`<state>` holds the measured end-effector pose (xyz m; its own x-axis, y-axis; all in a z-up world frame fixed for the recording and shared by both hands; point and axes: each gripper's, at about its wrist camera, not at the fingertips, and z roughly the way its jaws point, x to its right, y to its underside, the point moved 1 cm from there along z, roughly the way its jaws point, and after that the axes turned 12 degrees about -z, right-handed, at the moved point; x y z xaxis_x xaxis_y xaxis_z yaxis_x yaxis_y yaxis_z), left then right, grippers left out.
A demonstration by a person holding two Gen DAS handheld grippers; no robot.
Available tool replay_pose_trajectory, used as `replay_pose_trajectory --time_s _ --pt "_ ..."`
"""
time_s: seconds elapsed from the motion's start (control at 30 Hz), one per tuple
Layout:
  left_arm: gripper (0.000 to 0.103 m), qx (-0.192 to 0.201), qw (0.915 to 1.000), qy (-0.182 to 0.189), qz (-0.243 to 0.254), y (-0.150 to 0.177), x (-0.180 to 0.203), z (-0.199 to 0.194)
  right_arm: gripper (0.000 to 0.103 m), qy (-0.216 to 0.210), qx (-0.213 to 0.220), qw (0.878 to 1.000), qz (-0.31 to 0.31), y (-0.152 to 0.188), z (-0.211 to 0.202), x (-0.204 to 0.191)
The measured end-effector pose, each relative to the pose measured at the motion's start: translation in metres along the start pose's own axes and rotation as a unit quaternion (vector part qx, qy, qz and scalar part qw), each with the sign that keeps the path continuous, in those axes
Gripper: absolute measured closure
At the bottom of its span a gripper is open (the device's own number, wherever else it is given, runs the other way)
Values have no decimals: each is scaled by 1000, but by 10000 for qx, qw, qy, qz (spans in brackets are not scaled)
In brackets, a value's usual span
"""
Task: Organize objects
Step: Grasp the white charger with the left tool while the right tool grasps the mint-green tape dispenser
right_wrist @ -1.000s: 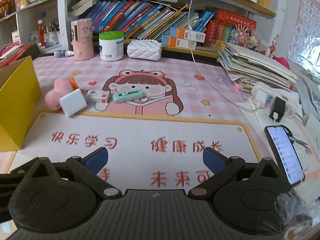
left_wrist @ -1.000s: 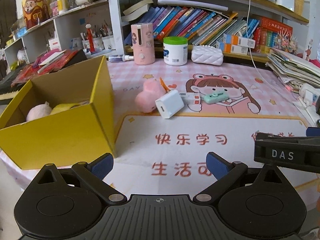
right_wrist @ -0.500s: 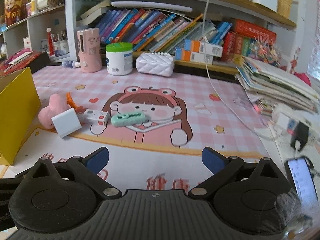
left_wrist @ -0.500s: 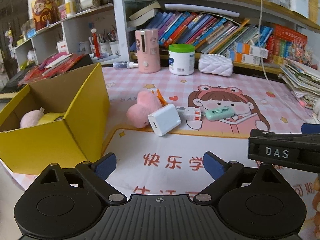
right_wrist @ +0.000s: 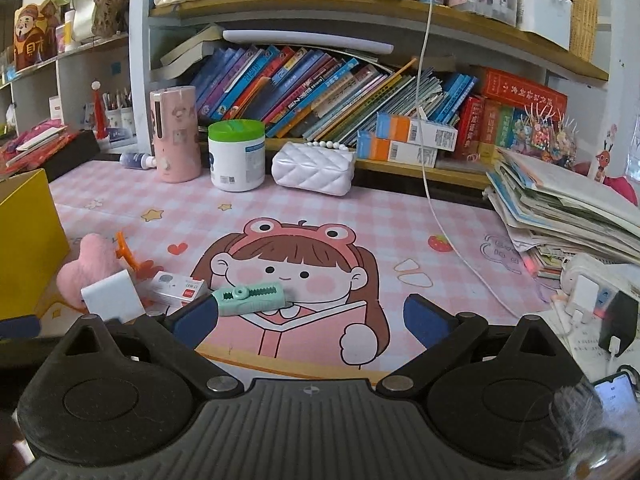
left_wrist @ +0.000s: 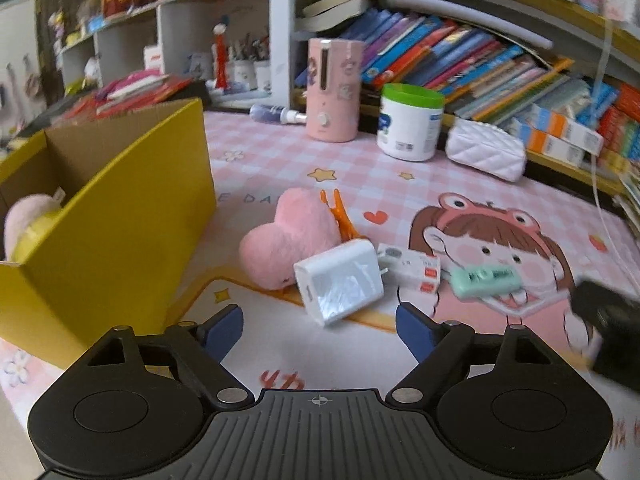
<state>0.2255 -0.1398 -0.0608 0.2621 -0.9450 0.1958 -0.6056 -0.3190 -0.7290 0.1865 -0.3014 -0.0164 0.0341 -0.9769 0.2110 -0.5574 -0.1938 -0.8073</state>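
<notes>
On the counter [left_wrist: 280, 160], w/ its pink checked mat, I see the loose pile just beside the yellow box [left_wrist: 120, 216]: a pink heart-shaped plush [left_wrist: 288, 236], fuzzy, lying flat; an orange clip [left_wrist: 342, 216] touching its far edge; a white cube charger [left_wrist: 340, 280], glossy, tilted against the plush; a small white carton w/ red labels [left_wrist: 412, 268] next to it; then a mint-green toothed clip [left_wrist: 484, 280] on the cartoon girl print.

The yellow box is open-topped, brown cardboard inside. In it: a pale pink soft thing [left_wrist: 24, 216] and something yellow [left_wrist: 34, 236], only partly seen over the wall.

At the back, upright: pink cylinder w/ stickers [left_wrist: 334, 88], white tub w/ green lid [left_wrist: 410, 122], white quilted pouch [left_wrist: 486, 152] lying flat. Tub label too blurred to read. Mat lettering partly shows "DA" behind the plush.

My left hand-held gripper [left_wrist: 319, 326] hangs just short of the charger, jaws apart w/ nothing between, having just been narrowing. My right hand-held gripper [right_wrist: 311, 314] is spread wide, empty; its left pad overlaps the mint clip in view, contact unclear.
</notes>
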Motion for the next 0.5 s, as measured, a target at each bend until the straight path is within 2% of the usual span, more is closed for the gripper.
replay_pose_trajectory --time_s 0.1,0.37,0.4,0.5 --pt "21 -108 9997 -95 -206 -5 7 14 3 -17 -5 10000 -60 -4 0 4" --pt "23 -128 9983 -534 -213 -3 25 44 3 -166 -117 9997 -127 -13 11 13" --pt "25 -127 9981 -554 -240 -3 25 47 3 -193 -132 9996 -133 -13 13 14" --pt "41 -149 9978 -600 -254 -3 25 52 3 -282 -211 9993 -125 -14 22 14"
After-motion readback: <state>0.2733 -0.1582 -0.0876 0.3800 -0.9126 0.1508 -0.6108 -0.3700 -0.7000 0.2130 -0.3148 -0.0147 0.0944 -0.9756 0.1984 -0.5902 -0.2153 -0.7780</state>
